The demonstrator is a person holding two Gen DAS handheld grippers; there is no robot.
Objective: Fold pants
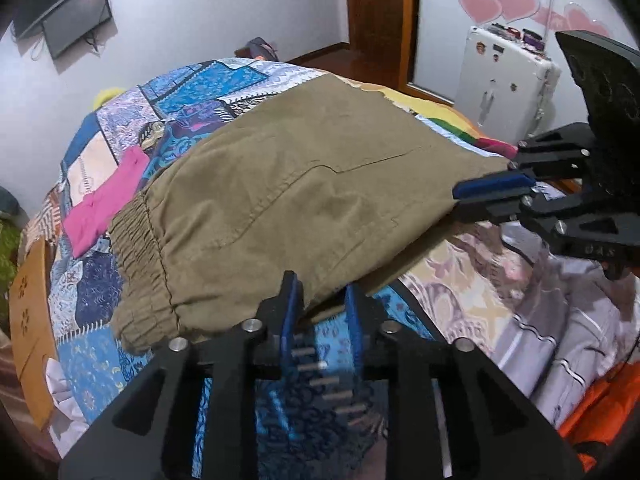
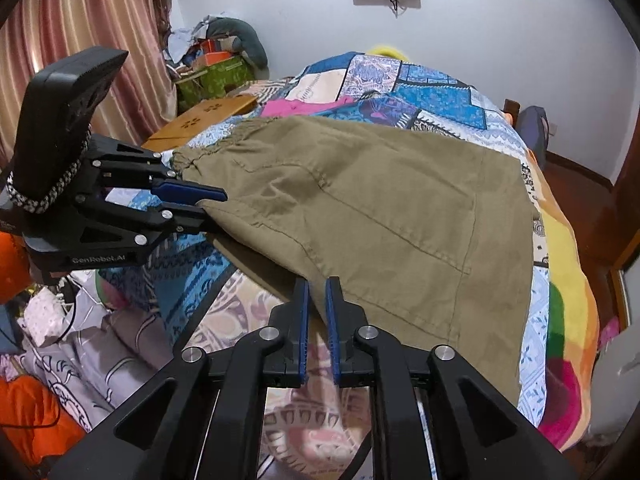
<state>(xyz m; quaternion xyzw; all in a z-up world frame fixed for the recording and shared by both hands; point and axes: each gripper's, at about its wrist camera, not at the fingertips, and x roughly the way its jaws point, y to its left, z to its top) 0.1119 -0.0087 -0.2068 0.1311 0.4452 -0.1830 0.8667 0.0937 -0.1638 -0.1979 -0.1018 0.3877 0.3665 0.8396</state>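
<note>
We hold the pants by their near edge, lifted above the bed, with the far part lying on the quilt. Our left hand-held gripper pinches the edge close to the elastic waistband; its pads look narrowly apart with cloth between them. Our right hand-held gripper grips the same edge further along, toward the leg end, pads nearly together on the fabric.

The thin pinches could slip, we judge, if the two pull apart too hard, dropping the edge and spoiling the fold. Uneven travel would skew the layers, and the loose far part could drag and bunch on the quilt.

Both grippers point forward over the bed, roughly level, side by side and well apart along the edge.
</note>
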